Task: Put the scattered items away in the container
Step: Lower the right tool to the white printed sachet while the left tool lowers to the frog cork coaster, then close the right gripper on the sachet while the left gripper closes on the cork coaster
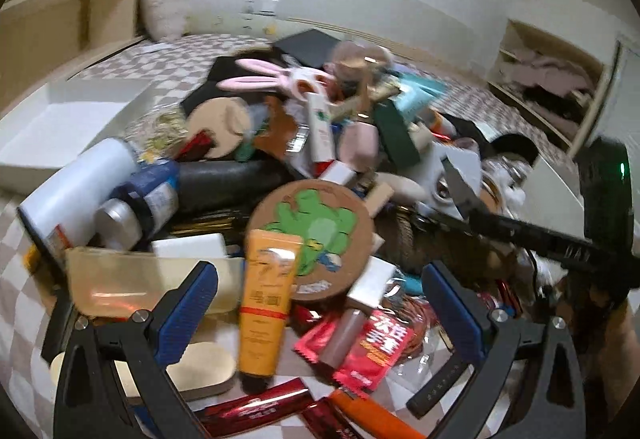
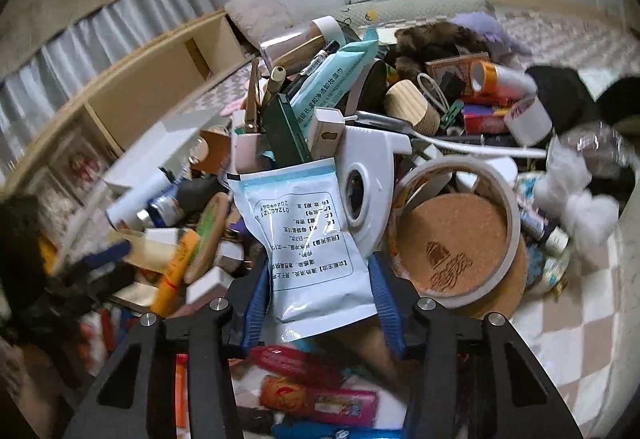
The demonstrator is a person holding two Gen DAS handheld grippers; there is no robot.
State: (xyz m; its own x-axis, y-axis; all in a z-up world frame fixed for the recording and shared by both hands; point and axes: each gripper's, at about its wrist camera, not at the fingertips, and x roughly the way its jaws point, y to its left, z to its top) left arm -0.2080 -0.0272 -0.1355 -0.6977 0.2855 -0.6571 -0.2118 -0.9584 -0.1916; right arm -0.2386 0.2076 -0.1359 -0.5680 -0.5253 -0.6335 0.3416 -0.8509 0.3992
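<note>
A heap of small items covers a checkered cloth. In the left wrist view my left gripper (image 1: 320, 279) is open, its blue pads either side of an orange tube (image 1: 266, 303) and a red sachet (image 1: 360, 351), just in front of a round cork coaster with a green frog (image 1: 312, 235). A white open box (image 1: 60, 119) lies at the far left. In the right wrist view my right gripper (image 2: 316, 291) is shut on a pale blue and white printed pouch (image 2: 308, 239), held above the heap. The right gripper's dark arm (image 1: 540, 239) also shows at right in the left wrist view.
A white bottle (image 1: 76, 191), a clear case (image 1: 132, 283), pink rabbit ears (image 1: 256, 79) and a green box (image 1: 396, 131) lie in the heap. A tape roll over a cork coaster (image 2: 456, 231), a white dispenser (image 2: 368, 179) and a wooden shelf (image 2: 140, 95) show in the right wrist view.
</note>
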